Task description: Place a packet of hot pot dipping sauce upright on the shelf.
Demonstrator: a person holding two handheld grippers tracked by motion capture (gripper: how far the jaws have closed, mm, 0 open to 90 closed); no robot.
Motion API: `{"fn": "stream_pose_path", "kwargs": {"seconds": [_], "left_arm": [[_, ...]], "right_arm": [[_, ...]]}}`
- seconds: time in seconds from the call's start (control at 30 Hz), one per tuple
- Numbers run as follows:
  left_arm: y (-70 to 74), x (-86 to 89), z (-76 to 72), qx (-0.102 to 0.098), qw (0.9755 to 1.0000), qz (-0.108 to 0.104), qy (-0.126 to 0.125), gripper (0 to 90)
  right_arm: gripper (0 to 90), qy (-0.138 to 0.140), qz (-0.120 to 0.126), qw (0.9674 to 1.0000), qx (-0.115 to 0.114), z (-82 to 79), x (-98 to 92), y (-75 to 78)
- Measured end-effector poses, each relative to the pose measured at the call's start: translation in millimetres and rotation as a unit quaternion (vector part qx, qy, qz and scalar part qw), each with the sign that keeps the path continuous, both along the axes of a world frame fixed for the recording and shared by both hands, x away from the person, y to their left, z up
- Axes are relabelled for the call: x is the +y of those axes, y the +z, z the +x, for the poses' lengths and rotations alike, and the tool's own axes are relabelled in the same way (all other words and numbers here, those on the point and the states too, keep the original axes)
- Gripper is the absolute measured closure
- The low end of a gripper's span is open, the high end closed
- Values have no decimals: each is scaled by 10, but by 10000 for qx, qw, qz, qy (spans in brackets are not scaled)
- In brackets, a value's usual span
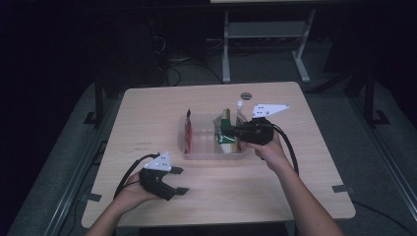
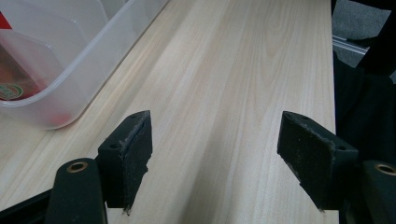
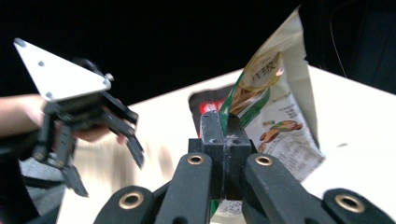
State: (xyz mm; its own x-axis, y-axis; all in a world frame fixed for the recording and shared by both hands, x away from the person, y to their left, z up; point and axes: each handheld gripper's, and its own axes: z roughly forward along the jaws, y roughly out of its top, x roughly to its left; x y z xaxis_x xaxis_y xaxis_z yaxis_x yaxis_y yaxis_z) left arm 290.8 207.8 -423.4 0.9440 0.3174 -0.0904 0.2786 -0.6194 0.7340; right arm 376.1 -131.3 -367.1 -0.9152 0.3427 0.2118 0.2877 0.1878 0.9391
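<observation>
A: What is the right gripper point(image 3: 225, 140) doing?

B: Its jaws are pressed together on the edge of a green and white snack packet point(image 3: 273, 116). The packet stands tilted over the right end of a clear plastic bin point(image 1: 194, 153), which sits near the middle of the desk point(image 1: 147, 123), slightly toward the right edge.

A: And the left gripper point(image 2: 215, 154)?

B: It rests near the front left corner of the desk, jaws spread wide with nothing between them, just bare wood.

A: Anything else in the bin?

B: A red packet point(image 1: 188, 132) stands upright against its left wall.
</observation>
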Motion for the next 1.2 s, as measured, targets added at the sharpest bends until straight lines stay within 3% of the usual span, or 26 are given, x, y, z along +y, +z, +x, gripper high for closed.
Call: {"fn": "stream_pose_path", "kwargs": {"seconds": [0.1, 0.3, 0.53, 0.73, 0.93, 1.07, 1.17, 1.2], "left_arm": [[-4, -2, -3, 32, 10000, 12, -9, 261], [-6, -13, -12, 44, 10000, 18, -15, 258], [-14, -19, -5, 53, 10000, 50, -54, 254], [-17, -27, -12, 98, 9999, 48, -34, 251], [-2, -35, 5, 11, 10000, 40, -20, 249], [86, -45, 47, -76, 9999, -58, 109, 360], [199, -63, 95, -222, 9990, -174, 361, 542], [240, -71, 114, -253, 9984, -231, 445, 640]], "right_arm": [[889, -54, -111, 9999, 2, 12, 8, -29], [854, -154, -48, 9999, -16, 9, 4, -18], [679, -202, 42, 9998, -67, -10, -47, 19], [557, -223, -72, 9997, -39, -40, -63, 34], [499, -239, -95, 9997, -6, -78, -83, 56], [432, -298, -62, 9995, -19, -145, -162, 76], [418, -330, -99, 9994, 10, -189, -215, 64], [416, -338, -123, 9993, 24, -214, -242, 54]]}}
